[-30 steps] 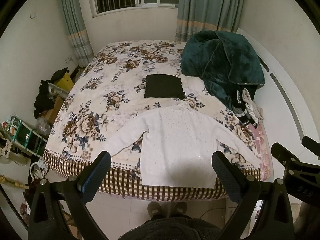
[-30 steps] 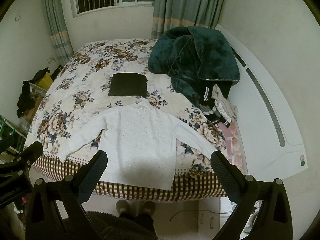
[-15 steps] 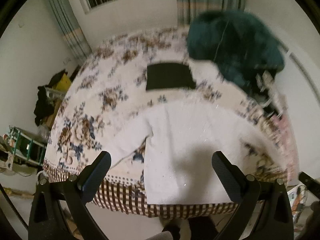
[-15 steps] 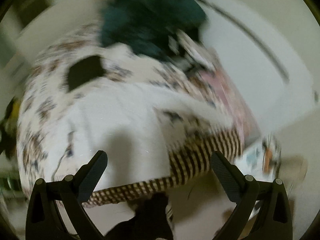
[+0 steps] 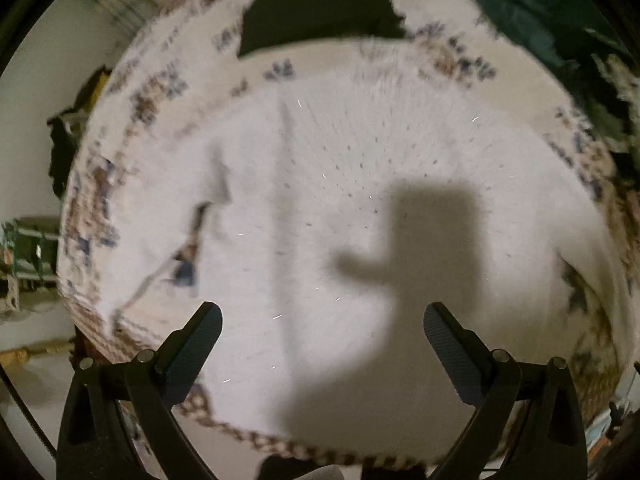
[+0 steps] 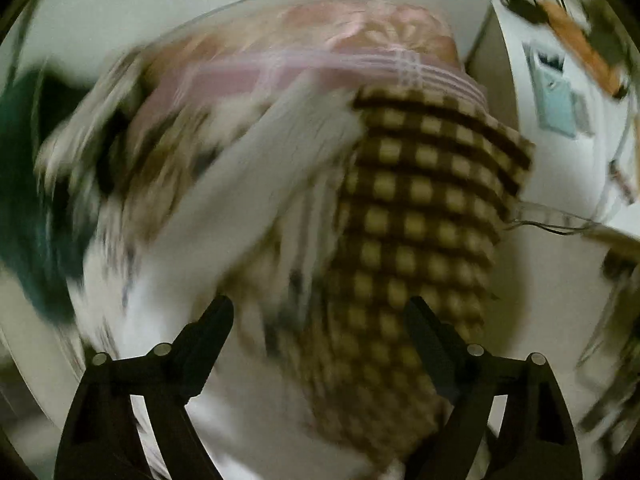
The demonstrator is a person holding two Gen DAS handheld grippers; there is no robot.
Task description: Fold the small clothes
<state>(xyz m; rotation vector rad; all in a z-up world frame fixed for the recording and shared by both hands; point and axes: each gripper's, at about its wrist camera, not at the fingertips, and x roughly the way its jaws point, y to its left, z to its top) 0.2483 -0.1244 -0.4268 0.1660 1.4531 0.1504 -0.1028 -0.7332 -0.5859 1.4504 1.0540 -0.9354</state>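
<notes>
A white long-sleeved sweater point(image 5: 352, 208) lies spread flat on the floral bedspread point(image 5: 132, 104), hem at the near bed edge. My left gripper point(image 5: 320, 344) is open and empty, hovering above the sweater's lower body; its shadow falls on the knit. In the blurred right wrist view, the sweater's right sleeve point(image 6: 256, 168) runs diagonally over the bed's corner. My right gripper point(image 6: 320, 332) is open and empty, above the sleeve and the checkered bed border point(image 6: 420, 208).
A folded black garment point(image 5: 320, 12) lies on the bed beyond the sweater. A dark green blanket point(image 5: 552, 20) is heaped at the far right; it shows at the left of the right wrist view point(image 6: 28, 184). A pink pillow point(image 6: 360, 48) sits at the bed's side. Clutter point(image 5: 28, 248) stands left.
Both grippers have dropped quickly toward the bed. The left one closed in over the sweater's body. The right one swung to the right, over the right sleeve and bed corner.
</notes>
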